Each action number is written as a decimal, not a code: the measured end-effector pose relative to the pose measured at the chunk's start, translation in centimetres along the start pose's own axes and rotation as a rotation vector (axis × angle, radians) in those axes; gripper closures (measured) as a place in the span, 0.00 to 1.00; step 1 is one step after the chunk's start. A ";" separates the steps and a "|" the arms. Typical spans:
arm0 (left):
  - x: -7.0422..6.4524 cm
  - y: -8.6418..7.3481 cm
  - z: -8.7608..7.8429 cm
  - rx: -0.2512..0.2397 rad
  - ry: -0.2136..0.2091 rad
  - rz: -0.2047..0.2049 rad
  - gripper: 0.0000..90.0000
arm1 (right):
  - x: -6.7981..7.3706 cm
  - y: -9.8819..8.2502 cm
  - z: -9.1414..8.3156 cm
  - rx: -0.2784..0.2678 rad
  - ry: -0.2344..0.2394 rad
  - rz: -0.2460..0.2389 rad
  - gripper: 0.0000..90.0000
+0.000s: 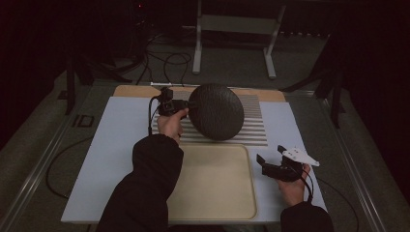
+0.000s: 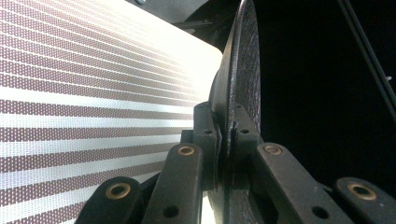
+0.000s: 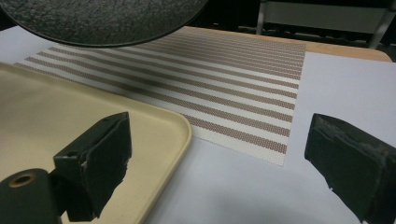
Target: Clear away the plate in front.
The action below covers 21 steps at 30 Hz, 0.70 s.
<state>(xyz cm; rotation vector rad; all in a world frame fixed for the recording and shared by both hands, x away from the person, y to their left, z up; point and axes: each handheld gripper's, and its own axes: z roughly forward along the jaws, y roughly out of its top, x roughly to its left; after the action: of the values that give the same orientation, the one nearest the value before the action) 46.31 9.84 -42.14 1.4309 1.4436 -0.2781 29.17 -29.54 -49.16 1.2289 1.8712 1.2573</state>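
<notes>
Clamping the black plate by its rim above the striped mat, the left hand-held gripper holds it tilted; the right hand-held gripper rests with jaws apart

It looked like a lab or recording studio set up for tests: black curtains closed off the dim room, loose cables trailed over the grey carpet, a bare metal stand stood behind, and the table was a plain white board edged by aluminium rails
</notes>
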 end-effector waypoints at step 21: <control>2.6 -1.4 -0.8 0.033 0.018 -0.039 0.96 | 0.1 -0.1 0.2 0.014 0.004 -0.009 0.08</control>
<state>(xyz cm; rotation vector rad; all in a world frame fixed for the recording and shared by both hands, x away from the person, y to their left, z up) 45.41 11.60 -44.44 1.4361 1.4882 -0.3154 29.24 -29.40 -49.28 1.2242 1.8895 1.2446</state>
